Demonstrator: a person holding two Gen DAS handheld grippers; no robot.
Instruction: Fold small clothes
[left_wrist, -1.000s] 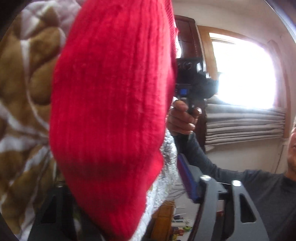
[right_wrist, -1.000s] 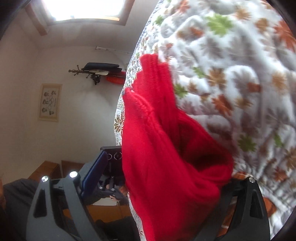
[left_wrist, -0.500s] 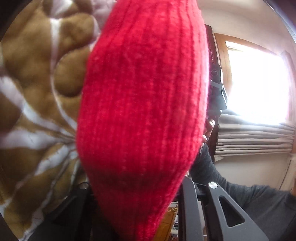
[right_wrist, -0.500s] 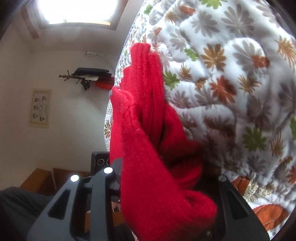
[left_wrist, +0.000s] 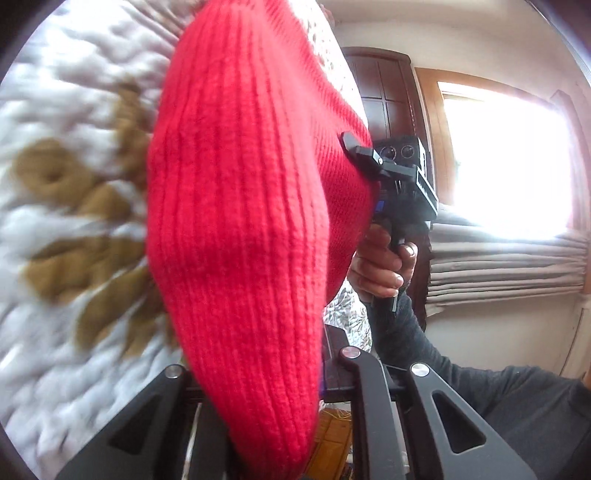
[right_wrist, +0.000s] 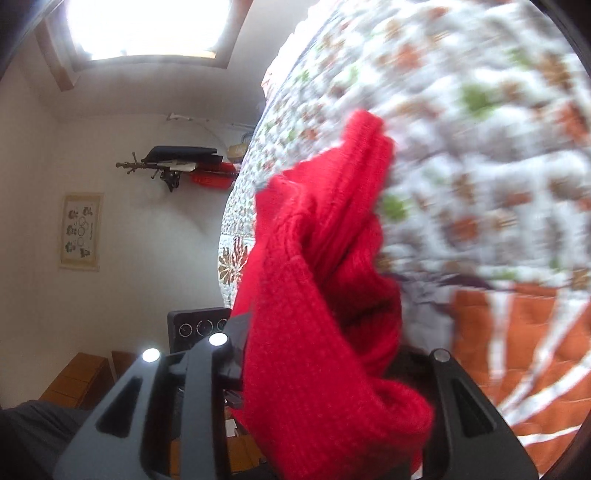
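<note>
Moved: both views swung; quilt (right_wrist: 480, 110) now blurred.
Garment: red knit (left_wrist: 240, 221) in air, stretched between grippers.
Left gripper (left_wrist: 266, 373): clamped on knit.
Right gripper (right_wrist: 332, 354): clamped on bunched end.
Axis: gripper to gripper; neither nearer.

The left gripper (left_wrist: 273, 402) has matte black plastic fingers with triangular cut-outs and round silver screw heads near their bases. The right gripper (right_wrist: 325, 387) is built alike, its screw heads glinting bright. Behind the right gripper's body, seen from the left camera, a hand (left_wrist: 380, 266) emerges from a dark grey long sleeve (left_wrist: 461, 373).
</note>
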